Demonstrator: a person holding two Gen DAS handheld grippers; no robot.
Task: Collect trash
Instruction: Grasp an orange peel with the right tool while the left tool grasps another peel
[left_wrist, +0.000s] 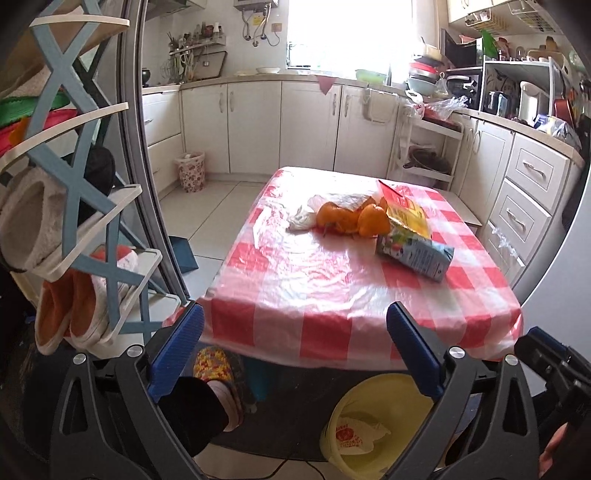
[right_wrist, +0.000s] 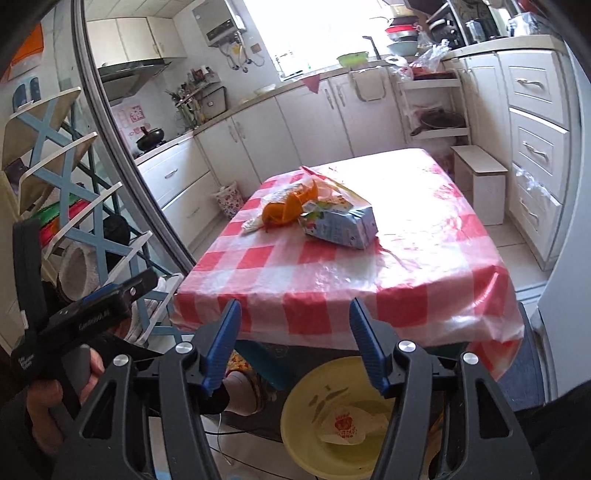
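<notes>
Trash — orange peels (left_wrist: 349, 218), a crumpled white bag (left_wrist: 301, 219), a blue carton (left_wrist: 415, 254) and a yellow packet (left_wrist: 408, 212) — lies heaped mid-table, well ahead of both grippers; a yellow bin (right_wrist: 295, 417) sits on the floor just below them, probably staged to receive it. Left gripper (left_wrist: 295, 350) and right gripper (right_wrist: 295, 343) hang short of the table edge, jaws apart, empty; only the right view shows the left tool (right_wrist: 85, 317) — in a hand.
</notes>
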